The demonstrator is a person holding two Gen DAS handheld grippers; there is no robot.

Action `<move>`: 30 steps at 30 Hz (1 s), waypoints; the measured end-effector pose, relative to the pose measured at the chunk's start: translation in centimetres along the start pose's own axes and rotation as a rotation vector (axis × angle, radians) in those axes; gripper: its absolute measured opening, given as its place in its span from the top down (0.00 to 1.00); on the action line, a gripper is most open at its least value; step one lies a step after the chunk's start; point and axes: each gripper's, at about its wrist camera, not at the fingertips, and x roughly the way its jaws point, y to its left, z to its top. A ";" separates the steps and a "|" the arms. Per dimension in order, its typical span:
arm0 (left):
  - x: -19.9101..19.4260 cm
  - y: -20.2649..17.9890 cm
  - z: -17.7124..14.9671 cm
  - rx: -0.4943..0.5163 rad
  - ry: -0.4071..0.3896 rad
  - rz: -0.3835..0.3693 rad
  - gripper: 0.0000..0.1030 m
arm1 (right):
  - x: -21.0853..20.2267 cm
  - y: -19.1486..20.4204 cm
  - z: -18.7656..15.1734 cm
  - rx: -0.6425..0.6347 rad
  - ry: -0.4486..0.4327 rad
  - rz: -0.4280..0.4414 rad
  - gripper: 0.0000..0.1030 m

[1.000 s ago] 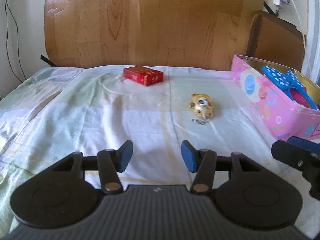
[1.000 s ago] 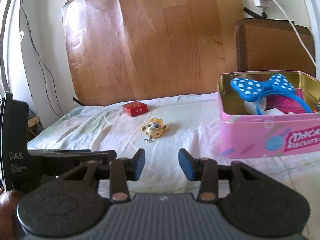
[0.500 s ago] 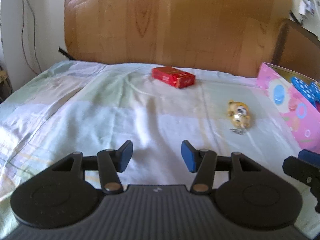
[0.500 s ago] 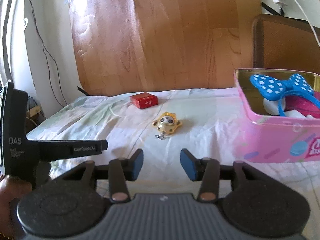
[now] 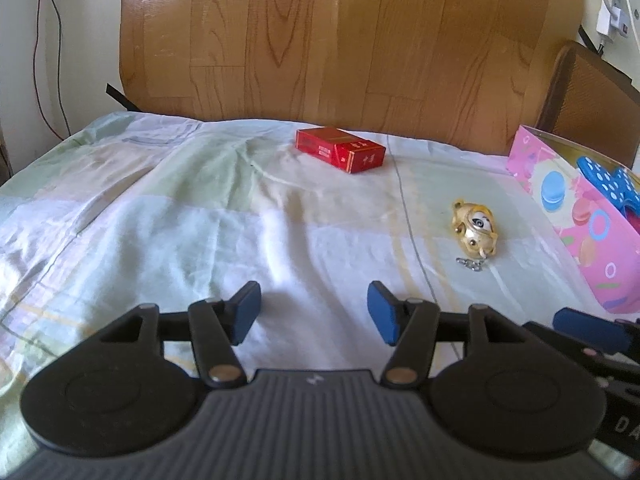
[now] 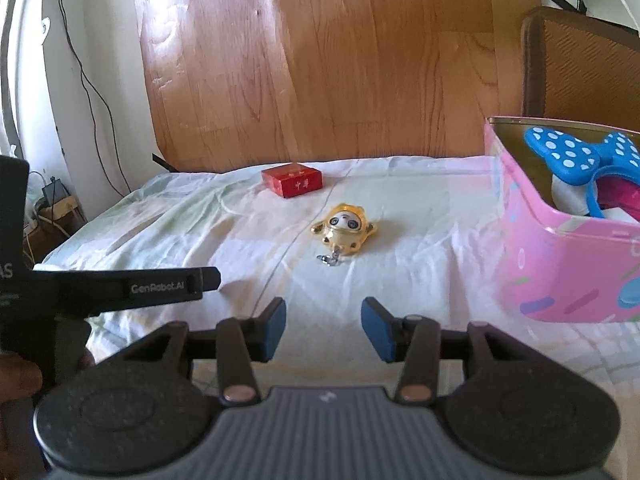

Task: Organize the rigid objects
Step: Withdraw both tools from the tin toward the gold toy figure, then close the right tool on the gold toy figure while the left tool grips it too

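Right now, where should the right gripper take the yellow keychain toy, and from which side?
Right gripper is open and empty. Take the yellow keychain toy across its rounded body, probably from above, one finger each side. It lies flat on the sheet, so a low side approach would likely snag cloth. Avoid the small metal clasp at its near end: too thin to hold.

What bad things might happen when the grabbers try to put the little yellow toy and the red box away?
The yellow toy is rounded and glossy, so it might slip from the right gripper. Its small metal clasp trails on the wrinkled sheet and could snag. The pink tin already holds a blue bow headband, so the red box may not settle flat inside.
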 end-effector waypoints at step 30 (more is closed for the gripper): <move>-0.1 1.1 0.2 -0.066 -0.007 -0.014 0.39 | 3.2 0.9 3.3 -0.093 -0.042 -0.014 0.49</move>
